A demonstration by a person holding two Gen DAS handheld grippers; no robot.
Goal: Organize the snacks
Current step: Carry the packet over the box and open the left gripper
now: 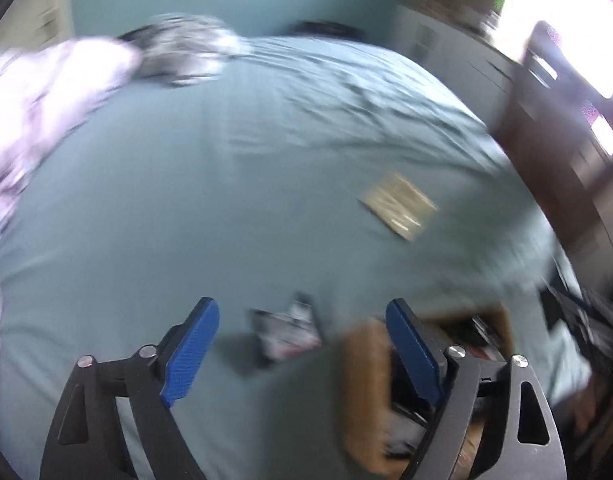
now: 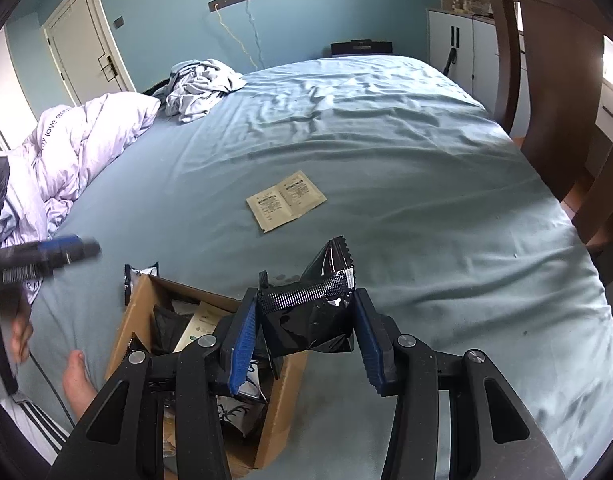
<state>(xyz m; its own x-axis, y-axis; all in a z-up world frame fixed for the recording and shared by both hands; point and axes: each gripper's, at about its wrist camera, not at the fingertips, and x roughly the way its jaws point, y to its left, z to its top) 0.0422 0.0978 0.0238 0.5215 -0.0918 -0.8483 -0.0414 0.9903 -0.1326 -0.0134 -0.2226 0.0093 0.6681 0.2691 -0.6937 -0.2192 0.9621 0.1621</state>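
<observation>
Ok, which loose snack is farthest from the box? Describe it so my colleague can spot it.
Start from the blue-green bed sheet and find the cardboard box near its front edge. Beyond it, mid-bed, lies the twin tan sachet: flat, pale, printed, unlike the black packet in the right gripper.

"my love" on quilt [image 2: 66,140]

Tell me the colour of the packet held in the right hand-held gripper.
Glossy black packet with a serrated top edge, clearest in the right wrist view.
</observation>
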